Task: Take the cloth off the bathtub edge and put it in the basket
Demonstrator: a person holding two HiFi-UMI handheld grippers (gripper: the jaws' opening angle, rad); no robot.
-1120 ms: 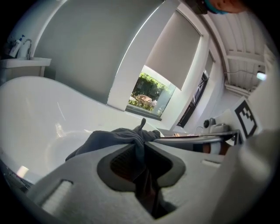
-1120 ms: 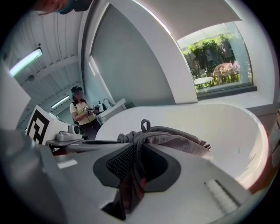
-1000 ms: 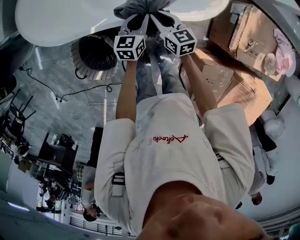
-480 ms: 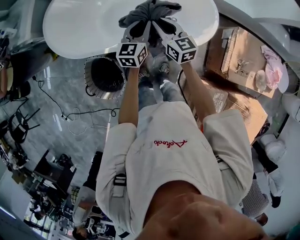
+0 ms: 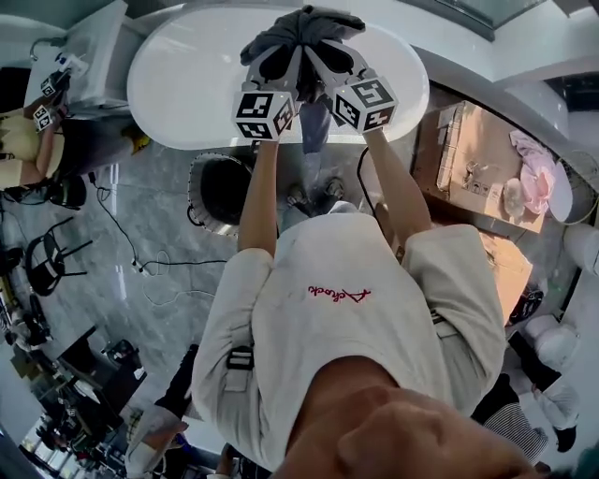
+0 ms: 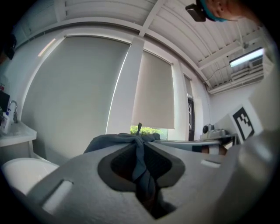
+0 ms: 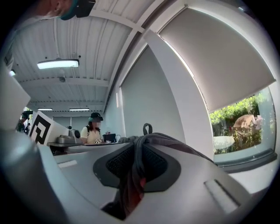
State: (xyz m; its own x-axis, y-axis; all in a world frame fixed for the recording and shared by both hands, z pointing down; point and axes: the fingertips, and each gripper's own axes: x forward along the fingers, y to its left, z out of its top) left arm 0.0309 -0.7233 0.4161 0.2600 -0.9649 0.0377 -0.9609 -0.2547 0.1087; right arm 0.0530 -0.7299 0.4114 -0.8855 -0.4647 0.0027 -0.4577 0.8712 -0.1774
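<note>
The white bathtub (image 5: pixel 178 84) fills the top of the head view, its oval rim facing the person. On the floor just beside the bathtub's near side, towards the person's left, stands the round dark basket (image 5: pixel 217 192), partly hidden under the left forearm.

The dark grey cloth (image 5: pixel 301 26) is bunched in the air over the bathtub and seems to be clear of its edge, though the head view cannot show the gap. One loose tail hangs down between the two forearms, across the bathtub's near rim as seen from above.

The left gripper (image 5: pixel 284 49) and the right gripper (image 5: pixel 320 49) sit close together over the bathtub. Each is closed narrowly on a twisted fold of the cloth, and each gripper's own view shows the fabric pinched in the throat of its jaws and spilling over the tips.

The risks lie mostly in that thin hold and in the hanging tail. Each gripper holds only a rope of fabric, so a quick swing towards the basket could pull a fold free and leave the cloth dangling from one side. The tail could drag over the bathtub's rim, or catch on the basket's lip and drape outside it. Since the arm hides part of the basket, a release aimed short would drop the cloth on the floor beside the bathtub.
</note>
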